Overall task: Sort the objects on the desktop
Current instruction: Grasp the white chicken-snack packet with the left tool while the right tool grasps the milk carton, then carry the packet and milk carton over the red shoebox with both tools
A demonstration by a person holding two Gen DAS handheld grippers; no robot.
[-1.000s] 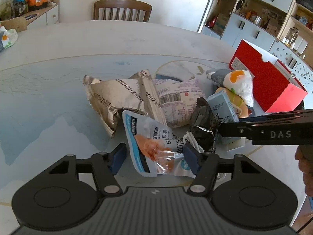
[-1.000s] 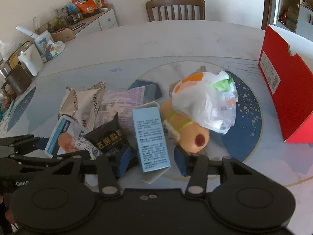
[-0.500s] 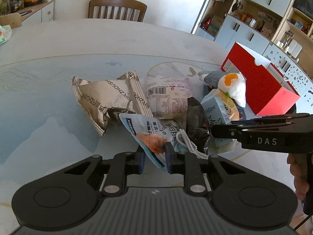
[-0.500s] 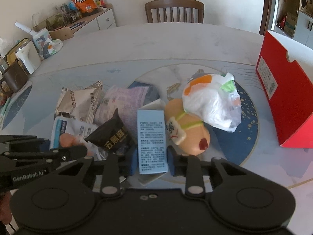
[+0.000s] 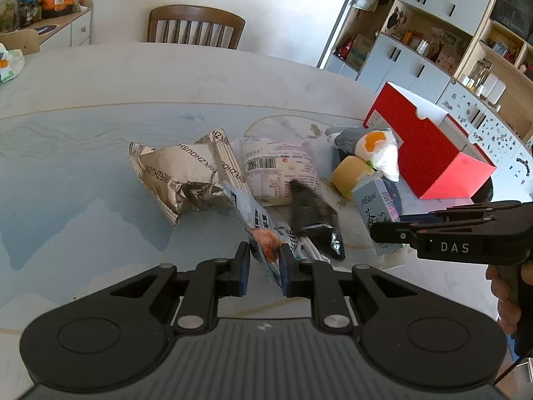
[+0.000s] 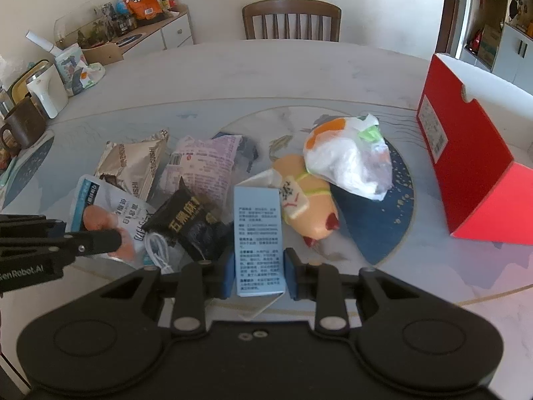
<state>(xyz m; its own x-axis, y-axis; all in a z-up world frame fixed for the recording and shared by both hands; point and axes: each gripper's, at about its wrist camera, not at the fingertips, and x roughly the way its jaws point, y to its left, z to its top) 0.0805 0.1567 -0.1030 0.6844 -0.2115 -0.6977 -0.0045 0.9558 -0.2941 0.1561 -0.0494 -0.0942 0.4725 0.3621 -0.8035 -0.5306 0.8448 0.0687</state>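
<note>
Left tool (image 5: pixel 265 261): my two pads are pinched on the near edge of the white-and-blue snack pouch (image 5: pixel 263 230), which rises tilted from the pile toward me. The same pouch shows in the right view (image 6: pixel 110 213) with Chinese print and a pink food picture.

Right tool (image 6: pixel 256 271): my pads are pressed against both sides of the light blue carton (image 6: pixel 258 233), upright between them, its face covered in small Chinese text I cannot read. From the left view the carton (image 5: pixel 378 206) stands just beside the yellow plush toy (image 5: pixel 349 173).

Black packet (image 6: pixel 186 216): gold Chinese characters, lying between pouch and carton, touching both. A white cable (image 6: pixel 158 246) lies under its near edge.

Silver foil bag (image 5: pixel 183 173): printed "ZHOUSH", partly legible; left of the pile on the tabletop (image 5: pixel 83 166).

Pale pink packet (image 5: pixel 276 166): barcode visible, behind the black packet.

White plastic bag (image 6: pixel 346 163): orange and green print, resting on the plush toy.

Red box (image 6: pixel 466 166): white label on its side, well apart to the right.

Right tool body in left view: marked "DAS". Left tool body in right view: "GenRobot.AI", partly cut off.
</note>
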